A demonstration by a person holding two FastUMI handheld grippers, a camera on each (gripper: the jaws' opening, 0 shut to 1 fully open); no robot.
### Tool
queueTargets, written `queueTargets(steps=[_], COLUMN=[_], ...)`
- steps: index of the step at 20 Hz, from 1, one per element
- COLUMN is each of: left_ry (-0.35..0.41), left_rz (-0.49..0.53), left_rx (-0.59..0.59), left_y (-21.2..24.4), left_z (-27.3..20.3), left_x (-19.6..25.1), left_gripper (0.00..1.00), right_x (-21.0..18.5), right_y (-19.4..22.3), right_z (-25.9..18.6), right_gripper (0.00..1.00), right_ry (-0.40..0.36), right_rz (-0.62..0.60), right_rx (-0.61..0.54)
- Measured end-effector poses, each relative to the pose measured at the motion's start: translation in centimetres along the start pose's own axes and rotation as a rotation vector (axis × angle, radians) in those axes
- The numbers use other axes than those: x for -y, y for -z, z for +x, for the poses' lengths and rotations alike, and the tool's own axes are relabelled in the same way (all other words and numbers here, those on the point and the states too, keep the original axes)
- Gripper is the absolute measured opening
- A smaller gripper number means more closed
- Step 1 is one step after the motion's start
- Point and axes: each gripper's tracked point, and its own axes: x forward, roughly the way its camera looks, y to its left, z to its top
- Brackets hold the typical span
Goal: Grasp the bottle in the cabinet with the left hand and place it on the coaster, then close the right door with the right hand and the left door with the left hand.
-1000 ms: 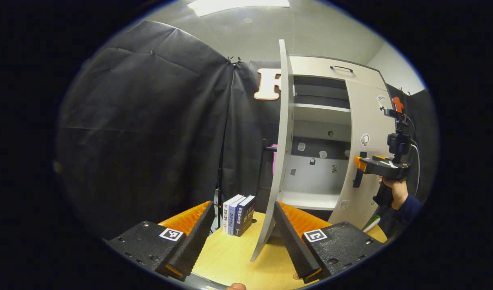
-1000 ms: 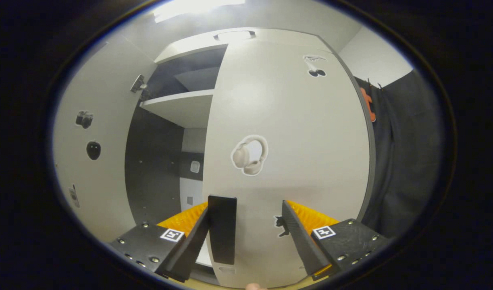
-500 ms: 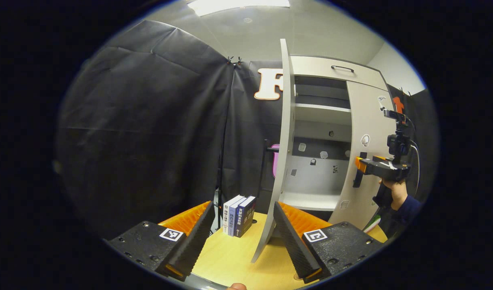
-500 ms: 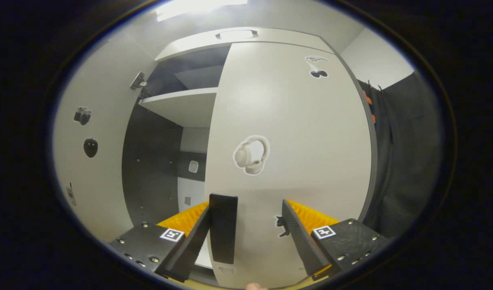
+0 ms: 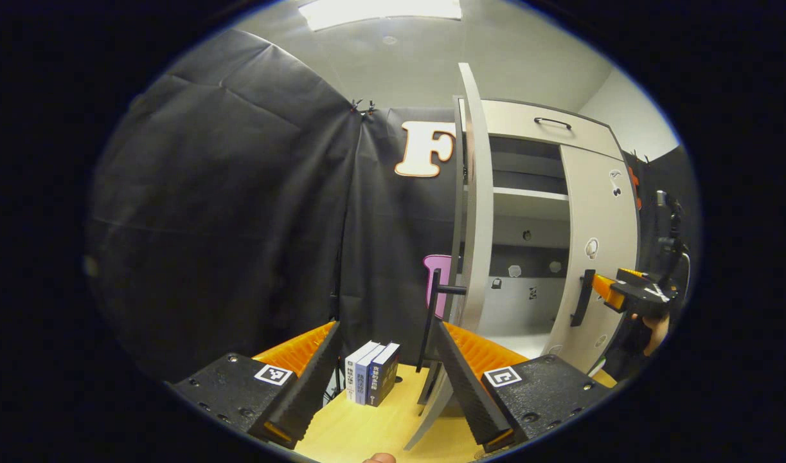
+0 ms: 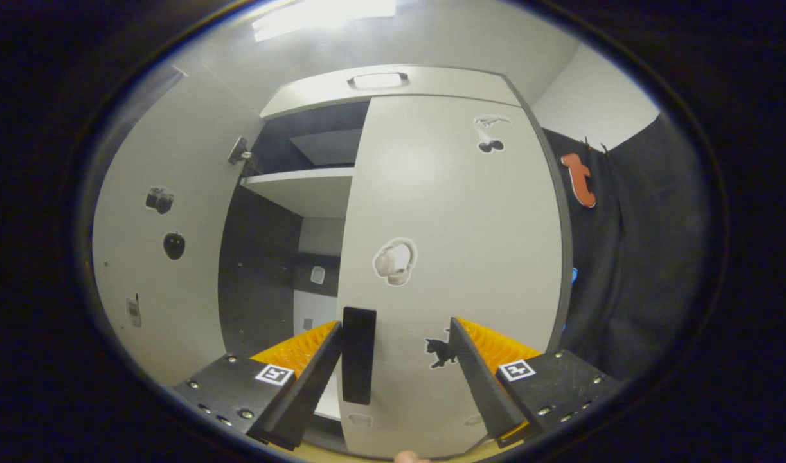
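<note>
The white cabinet [image 5: 527, 122] stands on a wooden table. Its left door [image 5: 475, 212] stands open, edge-on to me, with its black handle [image 5: 433, 312] on the outer side. My left gripper [image 5: 387, 328] is open and low in front of that door, its right finger near the door's bottom edge. The right door [image 6: 457, 257], with stickers and a black handle [image 6: 358, 354], lies almost flush with the cabinet front. My right gripper [image 6: 396, 325] is open just in front of it, touching nothing. In the left gripper view a hand holds the right gripper [image 5: 627, 294] beside the right door [image 5: 598, 257].
Three books [image 5: 369, 381] stand upright on the table [image 5: 380, 427] left of the open door. A pink object [image 5: 439, 276] sits behind that door. Inside the cabinet a shelf [image 6: 303, 190] shows through the open left half. Black cloth walls surround the booth.
The right door has swung further shut and the right gripper has drawn back from it. My left gripper has shifted round the left door, whose outer handle now shows.
</note>
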Motion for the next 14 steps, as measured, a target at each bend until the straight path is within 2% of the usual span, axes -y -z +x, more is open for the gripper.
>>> queueTargets(steps=[2, 3, 4, 5, 6, 7, 8, 9, 10, 11, 14], left_ry=[0.035, 0.052, 0.057, 0.084, 0.117, 0.144, 0.171, 0.201, 0.229, 0.259, 0.335], left_rz=[-0.004, -0.005, 0.004, 0.004, 0.001, -0.007, -0.014, -0.021, -0.027, -0.033, -0.05], left_rx=[-0.015, -0.027, -0.033, -0.024, -0.021, -0.027, -0.035, -0.04, -0.043, -0.044, -0.044], left_y=[0.8, 1.3, 1.4, 1.3, 1.1, 1.3, 1.4, 1.4, 1.5, 1.6, 1.9], left_z=[1.7, 2.3, 2.6, 2.8, 2.8, 2.9, 2.9, 2.8, 2.6, 2.6, 2.5], left_x=[0.6, 0.8, 0.7, 1.0, 1.5, 2.0, 2.5, 2.9, 3.5, 4.6, 8.3], left_gripper=[0.93, 0.88, 0.93, 0.87, 0.92, 0.86, 0.9, 0.9, 0.84, 0.89, 0.89], right_x=[1.4, 2.3, 3.1, 4.0, 4.8, 5.5, 6.2, 6.8, 7.4, 7.9, 9.2], right_y=[-0.3, -0.3, -0.2, -0.1, 0.0, 0.1, 0.1, 0.0, -0.2, -0.2, -0.2], right_z=[-1.5, -2.1, -2.7, -3.3, -3.8, -4.3, -4.8, -5.3, -5.8, -6.1, -7.0], right_gripper=[1.0, 1.0, 1.0, 1.0, 1.0, 1.0, 1.0, 1.0, 1.0, 1.0, 1.0], right_ry=[0.019, 0.035, 0.051, 0.067, 0.083, 0.098, 0.111, 0.123, 0.136, 0.146, 0.166], right_rz=[-0.018, -0.025, -0.026, -0.021, -0.011, 0.003, 0.018, 0.03, 0.039, 0.046, 0.045], right_rx=[0.004, -0.001, -0.009, -0.018, -0.027, -0.035, -0.039, -0.04, -0.039, -0.038, -0.05])
